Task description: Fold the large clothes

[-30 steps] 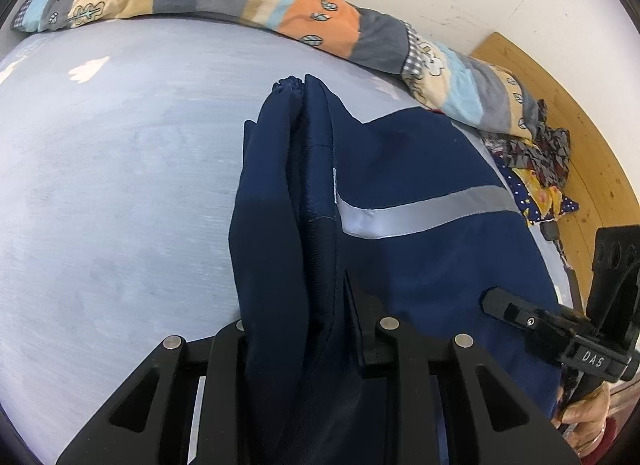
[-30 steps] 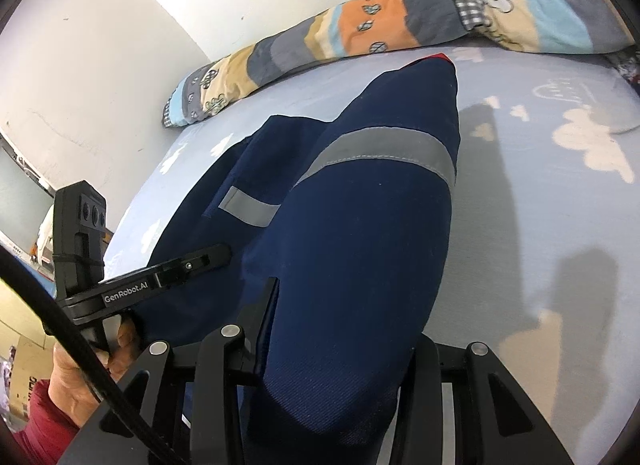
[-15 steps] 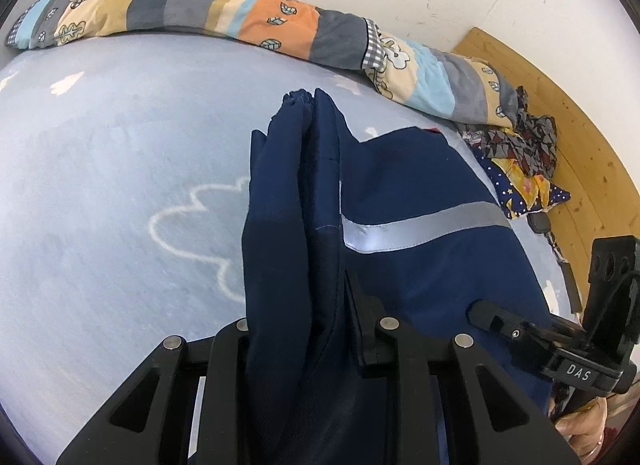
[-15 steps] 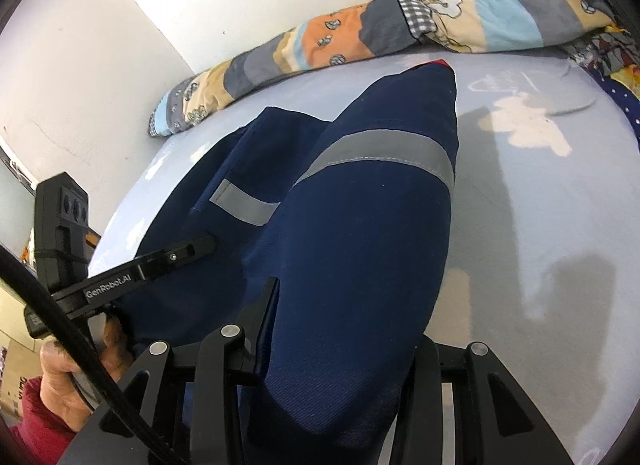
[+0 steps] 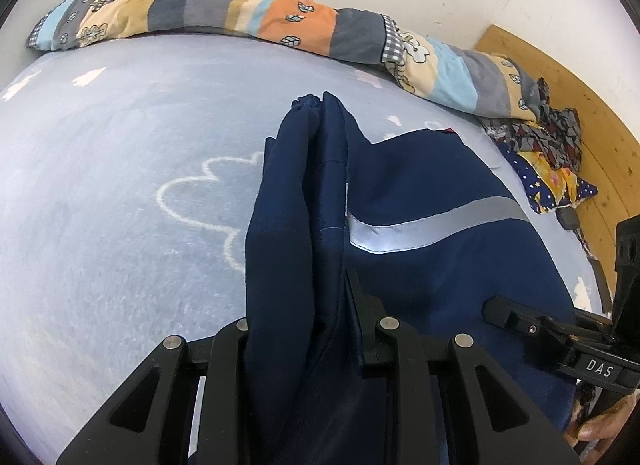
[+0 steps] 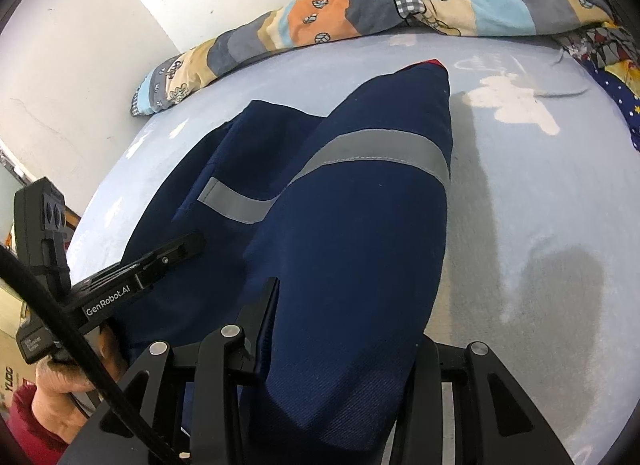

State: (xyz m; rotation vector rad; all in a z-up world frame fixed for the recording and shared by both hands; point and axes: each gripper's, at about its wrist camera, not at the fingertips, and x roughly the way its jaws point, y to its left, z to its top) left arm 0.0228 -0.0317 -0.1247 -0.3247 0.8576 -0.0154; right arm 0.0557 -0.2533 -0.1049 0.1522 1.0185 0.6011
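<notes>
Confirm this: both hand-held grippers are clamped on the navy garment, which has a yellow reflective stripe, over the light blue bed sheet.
Not quite. The stripe is silver-grey, not yellow; the right wrist view shows it plainly across the navy garment. The rest holds: the left hand-held gripper and the right hand-held gripper are both clamped on the garment, over the light blue bed sheet.

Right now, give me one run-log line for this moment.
left gripper: shut on navy garment | right gripper: shut on navy garment | garment: held over the blue bed sheet, grey stripe showing | fold: not finished
</notes>
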